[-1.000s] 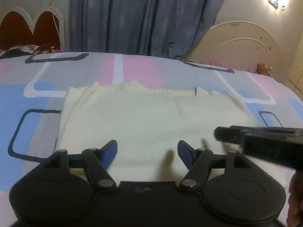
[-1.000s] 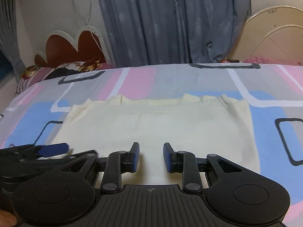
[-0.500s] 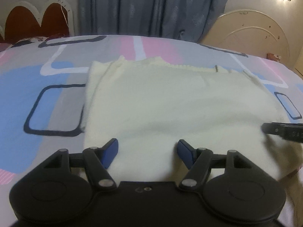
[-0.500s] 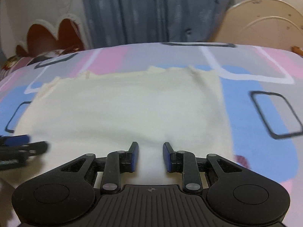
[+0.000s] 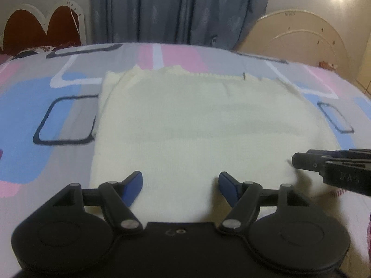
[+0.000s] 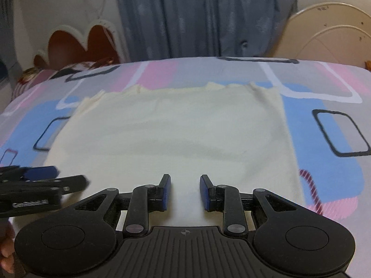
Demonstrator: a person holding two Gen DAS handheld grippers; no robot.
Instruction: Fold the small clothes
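A cream knit garment lies flat on the patterned bedspread; it also shows in the right wrist view. My left gripper is open and empty, low over the garment's near edge toward its left side. My right gripper is open with a narrower gap and empty, over the near edge toward the right side. The right gripper's fingers show at the right of the left wrist view. The left gripper's fingers show at the left of the right wrist view.
Blue curtains hang behind the bed. A red and white headboard stands far left and a cream headboard far right. A patterned pillow lies at the far left. Bare bedspread flanks the garment.
Both grippers have dropped closer to the garment's near edge, so the garment fills more of each view. Both grippers stay open and empty.
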